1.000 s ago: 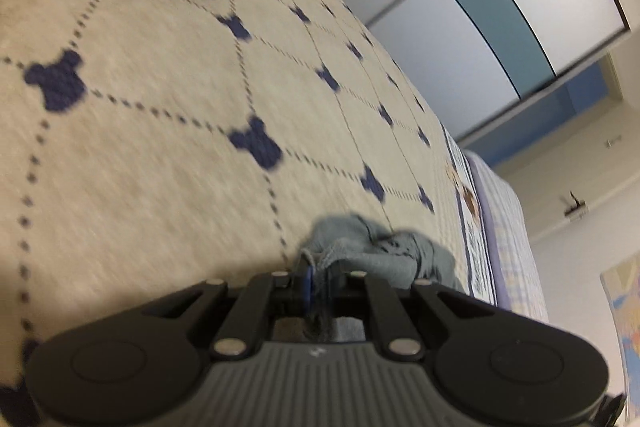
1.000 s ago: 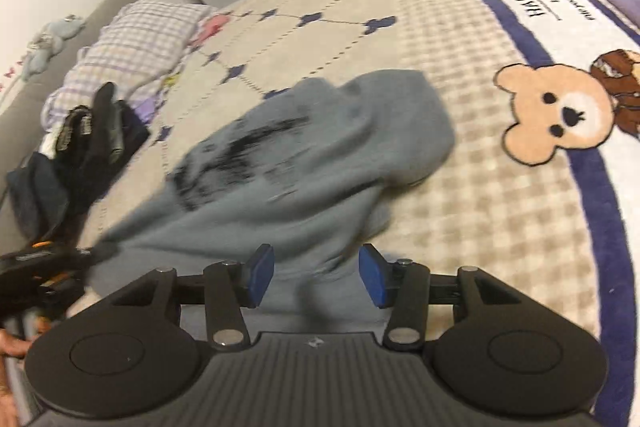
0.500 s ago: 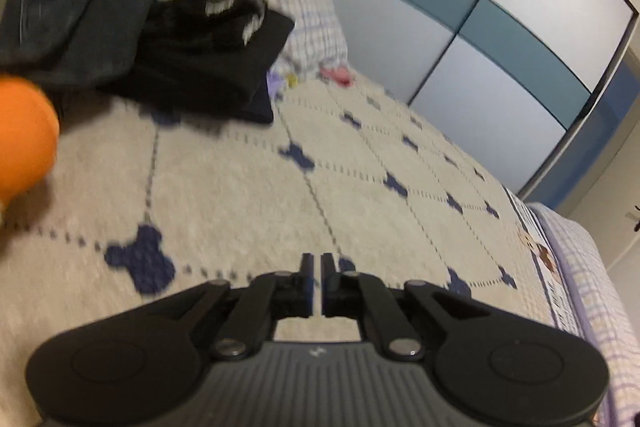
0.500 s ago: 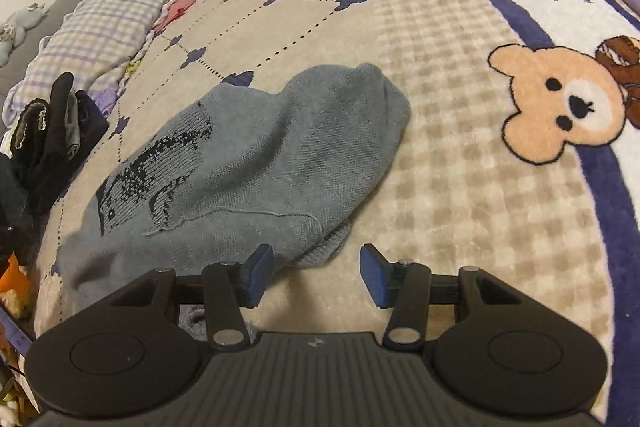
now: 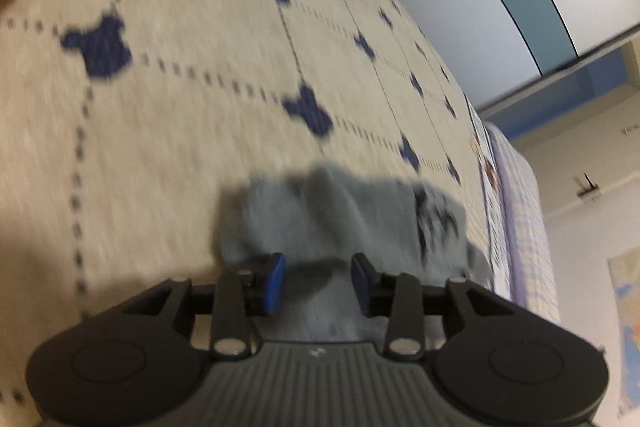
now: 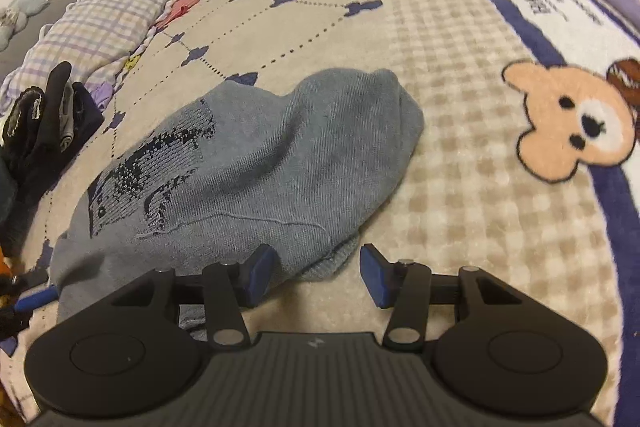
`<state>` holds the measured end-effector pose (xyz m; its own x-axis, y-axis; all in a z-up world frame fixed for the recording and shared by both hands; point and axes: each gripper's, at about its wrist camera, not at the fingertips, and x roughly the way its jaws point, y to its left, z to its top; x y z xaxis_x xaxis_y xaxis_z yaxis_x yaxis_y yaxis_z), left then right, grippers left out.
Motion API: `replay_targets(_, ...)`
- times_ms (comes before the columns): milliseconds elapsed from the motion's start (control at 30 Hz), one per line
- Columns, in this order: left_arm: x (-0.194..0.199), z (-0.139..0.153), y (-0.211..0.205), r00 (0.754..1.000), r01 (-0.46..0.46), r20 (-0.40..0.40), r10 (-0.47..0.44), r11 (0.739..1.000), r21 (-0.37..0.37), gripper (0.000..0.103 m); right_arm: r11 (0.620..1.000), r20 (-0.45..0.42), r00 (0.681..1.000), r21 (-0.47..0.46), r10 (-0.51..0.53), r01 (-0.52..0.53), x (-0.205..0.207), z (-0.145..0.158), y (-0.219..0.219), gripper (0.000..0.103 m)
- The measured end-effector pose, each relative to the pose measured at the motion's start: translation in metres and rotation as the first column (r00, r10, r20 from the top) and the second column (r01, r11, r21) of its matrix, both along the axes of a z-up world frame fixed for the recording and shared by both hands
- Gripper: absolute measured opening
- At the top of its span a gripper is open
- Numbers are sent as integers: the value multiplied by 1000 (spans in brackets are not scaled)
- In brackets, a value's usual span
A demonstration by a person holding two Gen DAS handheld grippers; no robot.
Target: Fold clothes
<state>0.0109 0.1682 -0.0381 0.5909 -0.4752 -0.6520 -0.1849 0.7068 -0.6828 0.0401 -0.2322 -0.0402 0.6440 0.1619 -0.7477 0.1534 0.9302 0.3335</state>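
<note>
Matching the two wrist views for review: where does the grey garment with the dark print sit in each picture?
Left wrist: grey garment lies low at centre, just beyond the claw tips, blurred.
Right wrist: grey garment fills the left centre, its near hem at the claw tips.
Shared landmark: the beige blanket with navy dotted lines.

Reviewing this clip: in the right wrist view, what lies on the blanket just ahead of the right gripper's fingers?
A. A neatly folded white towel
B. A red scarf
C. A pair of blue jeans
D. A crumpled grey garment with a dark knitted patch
D: the grey garment lies bunched on the blanket ahead of the right gripper, its dark patch toward the left.
</note>
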Motion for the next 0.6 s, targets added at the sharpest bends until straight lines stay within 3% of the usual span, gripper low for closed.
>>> replay_targets(267,-11,-25,-24,987,108,-104,-120,988,-114,49,999,3,1000,27,-21,21,4,-13,1,49)
replay_targets(333,-9,-36,-28,984,103,-130,-123,983,-152,49,999,16,999,20,-27,27,3,-12,3,40)
replay_targets(400,-9,-40,-31,987,83,-125,-103,985,-153,48,999,30,999,27,-18,17,2,-11,4,17)
replay_targets(433,-9,-39,-33,989,75,-119,-93,986,-146,48,999,37,999,32,-19,17,0,-10,3,16)
replay_targets(533,-8,-36,-37,993,49,-100,-60,993,-111,37,998,77,996,44,-46,43,-6,-2,2,11)
replay_targets(600,-9,-31,-38,996,27,-87,-32,998,-63,16,996,116,991,69,-72,65,-13,9,1,10)
